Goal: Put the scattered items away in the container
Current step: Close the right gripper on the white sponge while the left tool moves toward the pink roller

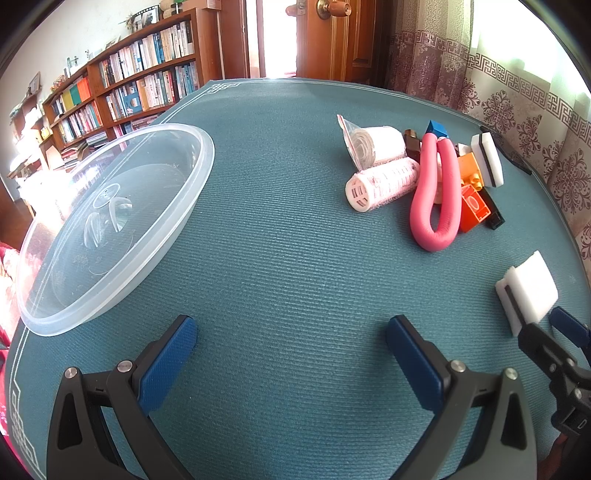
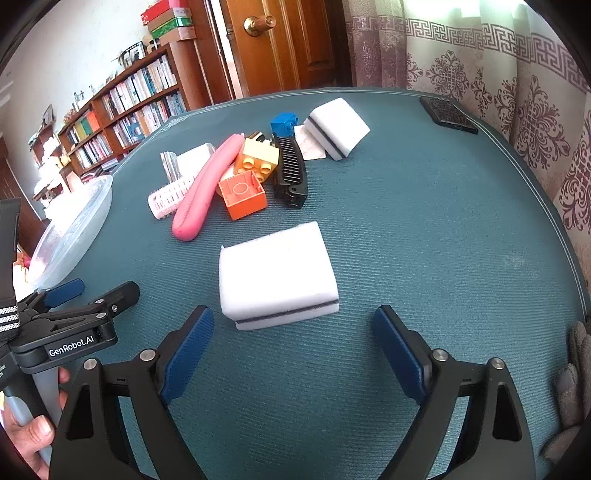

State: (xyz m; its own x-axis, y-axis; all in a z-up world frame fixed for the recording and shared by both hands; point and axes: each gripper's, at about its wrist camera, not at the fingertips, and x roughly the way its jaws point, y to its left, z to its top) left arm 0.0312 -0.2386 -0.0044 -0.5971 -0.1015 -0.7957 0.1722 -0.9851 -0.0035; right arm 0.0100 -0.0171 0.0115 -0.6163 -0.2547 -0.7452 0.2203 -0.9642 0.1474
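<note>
Two sets of jaws are held wide and empty, and the light, squashy sponge [image 2: 277,271] at centre frame is best pinched gently across its sides.

One text can be read: "GenRobot.AI", in white letters on a black plate on the body of the left gripper [image 2: 88,295], seen in the right wrist view low at the left edge of the table [image 2: 424,229]. The spines of the books on the bookshelf [image 2: 125,107] carry print, and so do the stacked boxes [image 2: 168,20] above it, but all of it is too small and blurred to read.
</note>
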